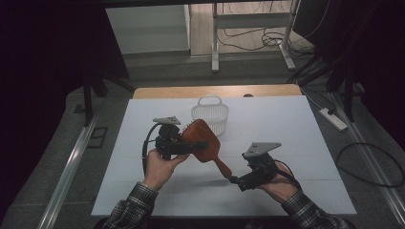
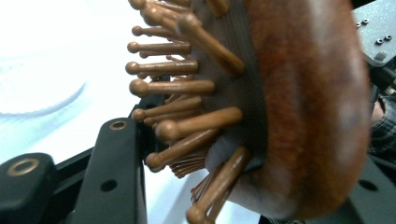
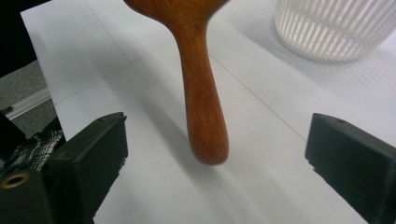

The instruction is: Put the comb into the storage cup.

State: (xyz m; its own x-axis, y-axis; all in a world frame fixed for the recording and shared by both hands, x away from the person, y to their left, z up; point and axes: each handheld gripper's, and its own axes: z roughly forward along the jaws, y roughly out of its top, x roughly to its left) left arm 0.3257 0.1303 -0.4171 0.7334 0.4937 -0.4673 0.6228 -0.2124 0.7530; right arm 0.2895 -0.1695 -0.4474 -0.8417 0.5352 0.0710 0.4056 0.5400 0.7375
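High view: one hairbrush (image 1: 202, 139), one basket (image 1: 210, 113).

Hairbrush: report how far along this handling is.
Done: the left gripper has the hairbrush clamped by its head, lifted off the table. In hand: the open right gripper flanks the handle without touching. Left: possibly the white basket, empty as far as visible.

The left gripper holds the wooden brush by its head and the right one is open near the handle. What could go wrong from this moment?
1. The left gripper clamps the hairbrush across its rounded back and its bristles, an uneven surface, so the brush may twist or slip.
2. The right gripper is open with the handle between its jaws but untouched; closing off-centre may push the handle aside.
3. The white basket stands just behind the brush head; a swing might knock it.
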